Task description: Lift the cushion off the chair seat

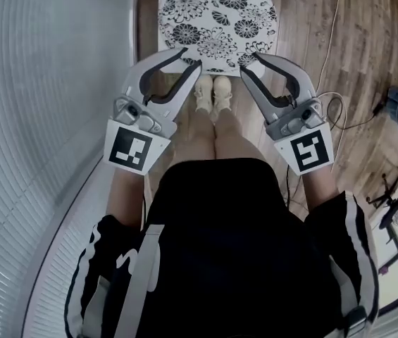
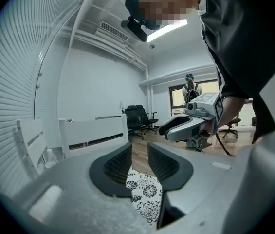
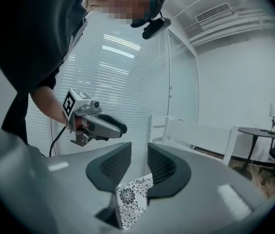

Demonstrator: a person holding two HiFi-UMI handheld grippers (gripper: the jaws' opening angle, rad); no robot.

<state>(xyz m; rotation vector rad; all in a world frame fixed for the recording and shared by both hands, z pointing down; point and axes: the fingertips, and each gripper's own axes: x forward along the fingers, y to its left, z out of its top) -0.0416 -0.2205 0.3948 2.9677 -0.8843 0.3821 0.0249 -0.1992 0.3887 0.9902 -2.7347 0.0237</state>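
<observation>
A white cushion with a black flower print lies flat on the chair seat, straight ahead of me. My left gripper hovers at its near left corner, and my right gripper at its near right corner. Both stand open with nothing between their pads. In the left gripper view the cushion shows below the parted jaws of the left gripper, with the right gripper beyond. The right gripper view has the cushion under the right gripper. The seat itself is hidden by the cushion.
The chair's white slatted backrest rises behind the cushion. White blinds run along the left. A cable trails over the wooden floor on the right. My shoes stand just before the chair. A round side table stands far right.
</observation>
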